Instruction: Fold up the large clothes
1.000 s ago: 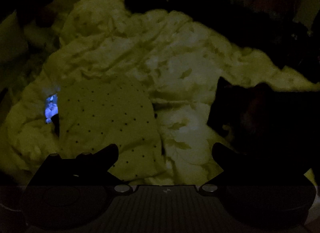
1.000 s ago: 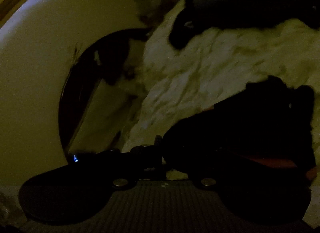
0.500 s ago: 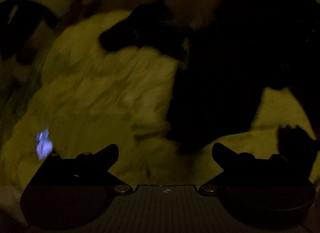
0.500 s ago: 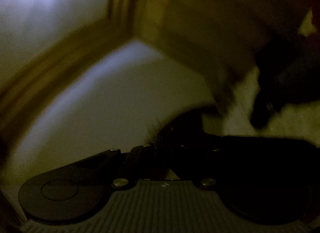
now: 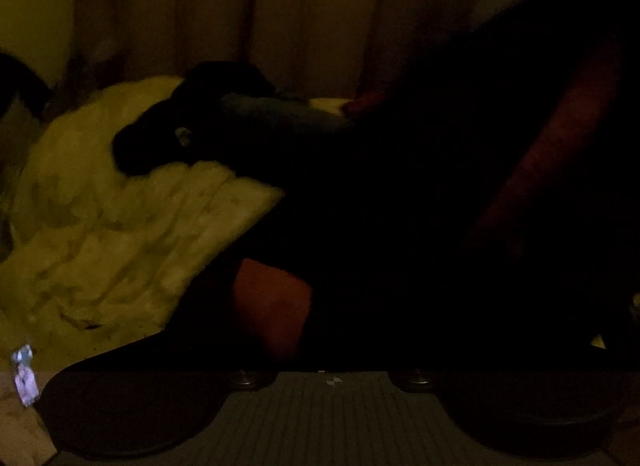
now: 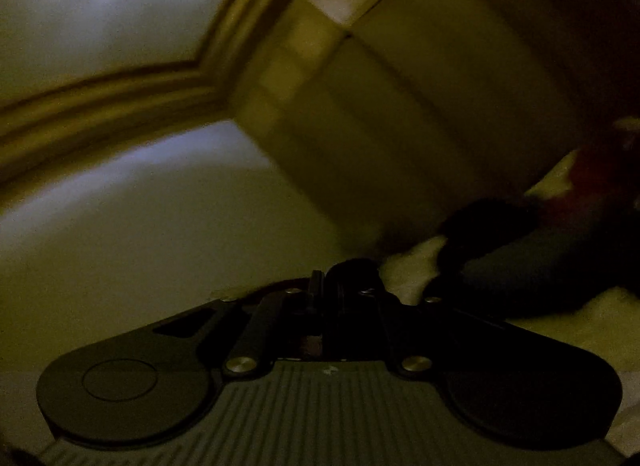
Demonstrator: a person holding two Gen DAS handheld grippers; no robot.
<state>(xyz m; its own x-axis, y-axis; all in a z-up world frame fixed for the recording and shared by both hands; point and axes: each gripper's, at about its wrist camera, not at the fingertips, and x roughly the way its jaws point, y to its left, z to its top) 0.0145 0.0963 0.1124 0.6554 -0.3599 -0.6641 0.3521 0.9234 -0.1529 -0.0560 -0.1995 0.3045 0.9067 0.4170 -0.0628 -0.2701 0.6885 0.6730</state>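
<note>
Dim room, dark garment lifted over a pale rumpled bedspread [image 5: 120,234].
The right gripper [image 6: 320,286] had its fingers clenched together on a fold of the large dark garment [image 5: 420,205], which hung across the left view; whether the left gripper held anything could not be told, its fingers lost in darkness.

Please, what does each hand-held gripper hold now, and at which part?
The right hand-held gripper is shut on dark cloth, pinched at an edge. For the left hand-held gripper, it cannot be told: the dark garment hides its fingers.
</note>
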